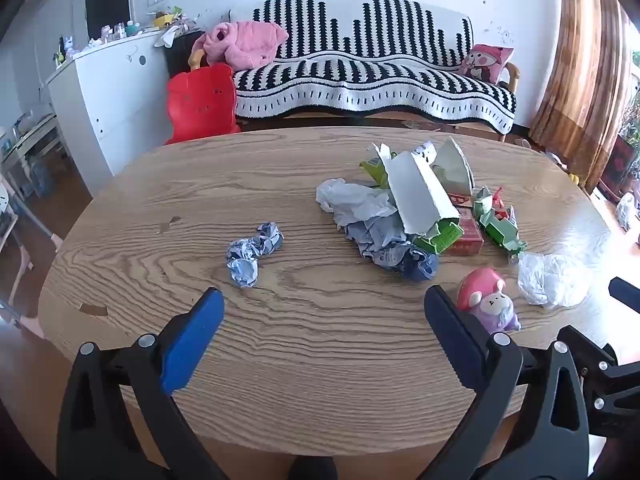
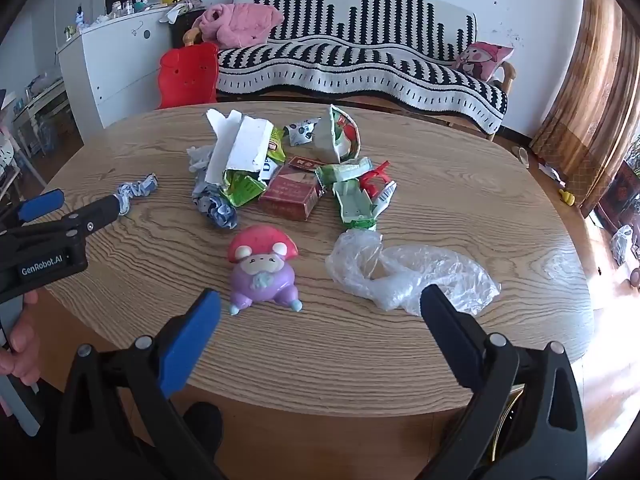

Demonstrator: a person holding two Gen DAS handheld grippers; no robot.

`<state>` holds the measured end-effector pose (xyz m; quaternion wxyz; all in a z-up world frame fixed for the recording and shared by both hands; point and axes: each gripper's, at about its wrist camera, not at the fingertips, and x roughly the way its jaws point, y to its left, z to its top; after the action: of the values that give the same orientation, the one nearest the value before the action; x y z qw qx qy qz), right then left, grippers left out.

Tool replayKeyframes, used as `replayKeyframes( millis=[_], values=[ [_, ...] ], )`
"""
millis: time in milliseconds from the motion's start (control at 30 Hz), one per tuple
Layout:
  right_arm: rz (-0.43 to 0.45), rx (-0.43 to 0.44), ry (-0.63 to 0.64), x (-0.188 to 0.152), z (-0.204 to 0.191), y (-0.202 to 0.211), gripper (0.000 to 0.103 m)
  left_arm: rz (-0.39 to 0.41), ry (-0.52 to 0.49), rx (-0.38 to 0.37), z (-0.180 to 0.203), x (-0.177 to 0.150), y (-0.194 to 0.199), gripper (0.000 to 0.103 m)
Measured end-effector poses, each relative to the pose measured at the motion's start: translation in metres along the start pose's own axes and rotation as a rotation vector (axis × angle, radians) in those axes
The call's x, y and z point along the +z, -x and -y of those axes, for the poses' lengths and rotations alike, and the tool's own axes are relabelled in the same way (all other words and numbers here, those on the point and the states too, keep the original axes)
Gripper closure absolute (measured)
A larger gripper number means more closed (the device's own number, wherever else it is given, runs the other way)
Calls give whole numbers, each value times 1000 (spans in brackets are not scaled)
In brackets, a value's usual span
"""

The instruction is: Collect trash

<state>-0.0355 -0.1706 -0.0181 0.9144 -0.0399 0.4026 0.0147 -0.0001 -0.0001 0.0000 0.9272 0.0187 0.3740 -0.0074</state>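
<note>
Two wrist fisheyes, both at the near edge of the counter [image 1: 320, 360], tilted down and facing the sofa [image 1: 372, 68].

Left wrist view sits further left: crumpled blue paper [image 1: 254, 254] ahead, trash pile [image 1: 416, 208] right of centre. Right wrist view sits further right and close over the mushroom-cap toy [image 2: 262, 270] and clear plastic bag [image 2: 412, 274], with the left gripper [image 2: 80, 210] entering at its left edge. Shared: counter, pile, toy, bag, sofa, red chair [image 1: 202, 102].
</note>
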Motion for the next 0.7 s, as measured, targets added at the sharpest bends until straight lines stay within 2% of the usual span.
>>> replayKeyframes(
  millis=[267,700],
  values=[
    [1,6,-3,0,-1,0,6,11,-3,-7,-3,-2,8,5],
    [9,8,-8,1,-3,0,6,-9,-7,9,-1,-3,-3,5]
  ],
)
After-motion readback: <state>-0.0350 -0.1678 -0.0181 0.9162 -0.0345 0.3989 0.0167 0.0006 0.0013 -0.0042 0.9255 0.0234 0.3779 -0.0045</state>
